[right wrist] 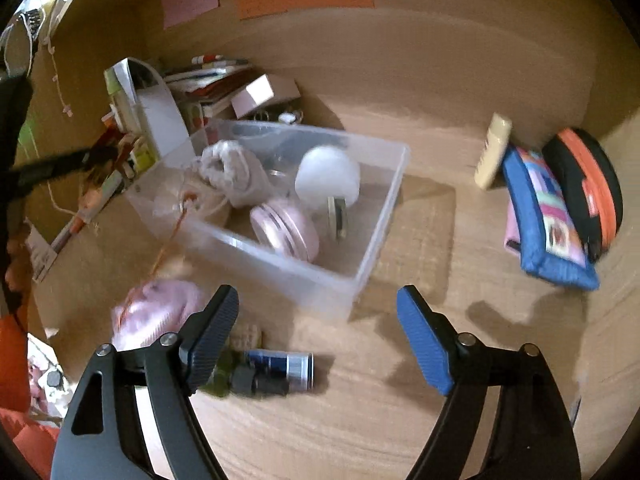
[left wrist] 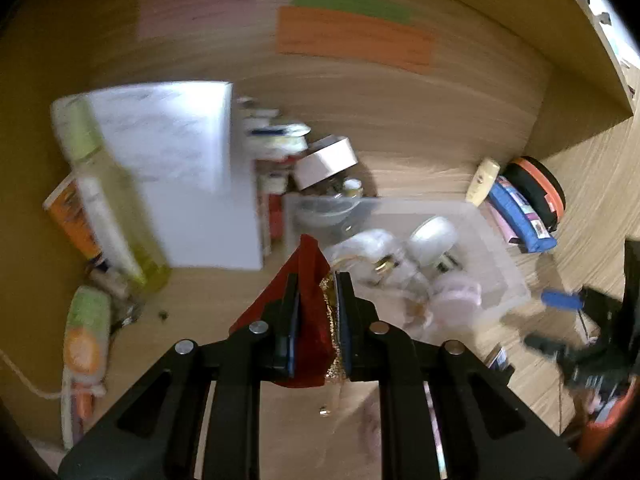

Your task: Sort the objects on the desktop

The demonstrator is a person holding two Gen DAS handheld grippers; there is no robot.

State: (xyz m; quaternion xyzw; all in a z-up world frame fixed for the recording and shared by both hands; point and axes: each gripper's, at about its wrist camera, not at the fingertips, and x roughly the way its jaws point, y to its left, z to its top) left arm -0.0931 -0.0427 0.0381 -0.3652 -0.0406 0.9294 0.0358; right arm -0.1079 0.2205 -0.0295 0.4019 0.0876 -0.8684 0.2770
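Sorting partly done: the clear plastic bin (right wrist: 376,200) already holds several things.
The left gripper (left wrist: 316,316) has its jaws clamped on a red pouch with gold trim (left wrist: 310,300), held up just before the bin. The right gripper (right wrist: 318,336) is empty, jaws wide apart, over the table (right wrist: 400,420) near the bin's front wall. Still loose in front of the bin: a pink fluffy thing (right wrist: 160,312) and a small blue-and-silver cylinder (right wrist: 280,368); a blue pouch (right wrist: 548,224) lies well to its right.
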